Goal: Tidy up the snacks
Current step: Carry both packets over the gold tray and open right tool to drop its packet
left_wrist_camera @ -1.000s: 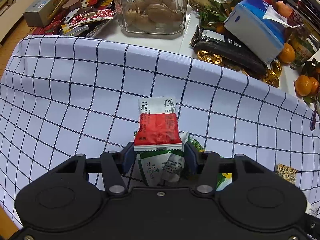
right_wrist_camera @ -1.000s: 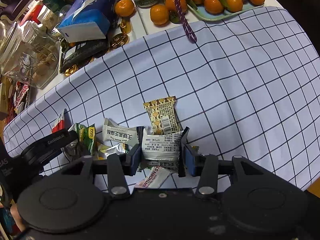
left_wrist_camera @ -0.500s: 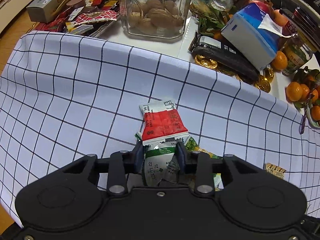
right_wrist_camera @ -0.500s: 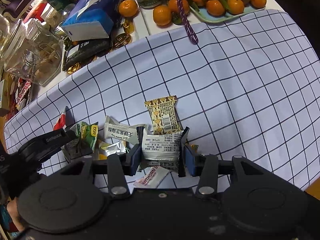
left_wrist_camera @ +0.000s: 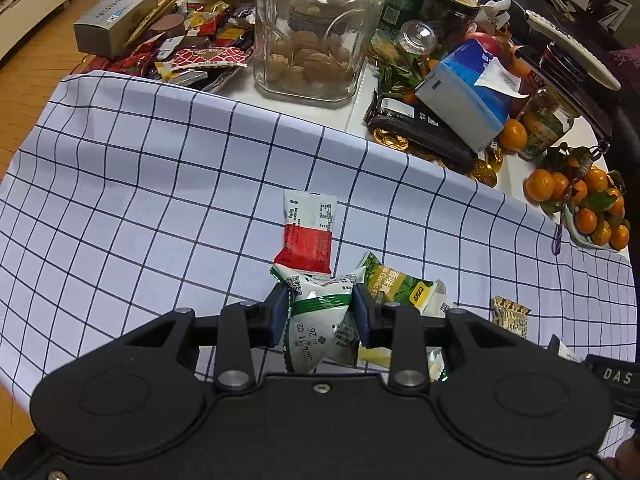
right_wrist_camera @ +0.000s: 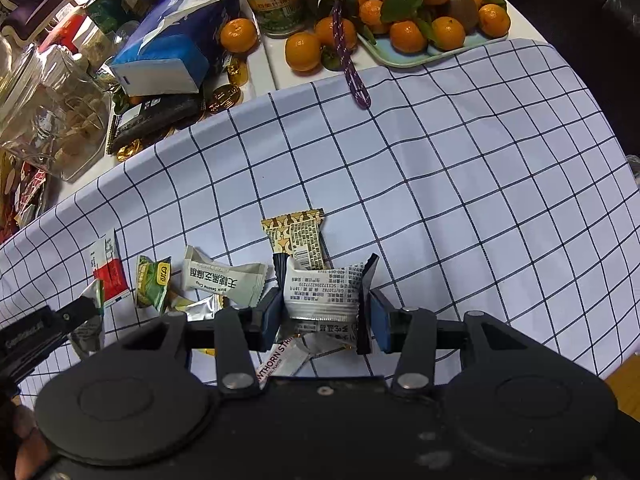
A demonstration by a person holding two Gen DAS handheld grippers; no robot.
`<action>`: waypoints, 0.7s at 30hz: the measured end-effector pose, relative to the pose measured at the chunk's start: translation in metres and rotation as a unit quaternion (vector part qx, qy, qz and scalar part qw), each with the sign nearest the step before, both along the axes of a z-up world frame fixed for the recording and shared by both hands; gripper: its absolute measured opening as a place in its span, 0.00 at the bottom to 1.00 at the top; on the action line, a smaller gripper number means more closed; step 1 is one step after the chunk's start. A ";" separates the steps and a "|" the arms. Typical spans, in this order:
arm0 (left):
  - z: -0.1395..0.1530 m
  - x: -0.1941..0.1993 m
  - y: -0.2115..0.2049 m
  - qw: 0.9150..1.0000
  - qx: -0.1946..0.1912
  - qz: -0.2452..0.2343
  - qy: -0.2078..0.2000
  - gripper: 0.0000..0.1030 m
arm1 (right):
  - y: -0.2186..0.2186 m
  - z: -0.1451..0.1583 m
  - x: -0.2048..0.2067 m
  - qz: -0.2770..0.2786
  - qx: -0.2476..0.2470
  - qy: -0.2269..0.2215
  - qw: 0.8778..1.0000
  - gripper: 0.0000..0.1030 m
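My left gripper (left_wrist_camera: 320,310) is shut on a white-and-green snack packet (left_wrist_camera: 320,320) and holds it just above the checked cloth (left_wrist_camera: 140,200). A red-and-white packet (left_wrist_camera: 307,232) lies flat ahead of it, a green packet (left_wrist_camera: 400,286) to its right. My right gripper (right_wrist_camera: 325,300) is shut on a white-and-silver packet (right_wrist_camera: 322,292). A gold patterned packet (right_wrist_camera: 298,240) lies ahead of it; a white sesame-crisp packet (right_wrist_camera: 224,282) and a green packet (right_wrist_camera: 154,282) lie to its left. The left gripper shows in the right wrist view at far left (right_wrist_camera: 86,312).
Beyond the cloth stand a glass jar of walnuts (left_wrist_camera: 316,36), a blue tissue pack (left_wrist_camera: 468,104), gold coins (left_wrist_camera: 390,140), a pile of wrapped snacks (left_wrist_camera: 192,56) and a tray of tangerines (right_wrist_camera: 432,16). A purple cord (right_wrist_camera: 350,64) lies over the cloth's far edge.
My left gripper has closed on the white-and-green packet and drawn it back and up from under the red-and-white packet. The right gripper still holds its packet, barely moved.
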State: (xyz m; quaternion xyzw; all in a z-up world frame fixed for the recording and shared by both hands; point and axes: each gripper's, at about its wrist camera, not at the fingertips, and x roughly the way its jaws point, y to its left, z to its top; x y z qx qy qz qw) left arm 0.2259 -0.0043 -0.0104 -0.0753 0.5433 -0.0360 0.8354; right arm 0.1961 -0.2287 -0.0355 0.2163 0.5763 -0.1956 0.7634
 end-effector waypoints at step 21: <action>-0.008 -0.158 0.036 1.000 0.005 -0.018 0.006 0.41 | 0.037 0.032 -0.125 0.004 -0.014 -0.132 0.991 0.47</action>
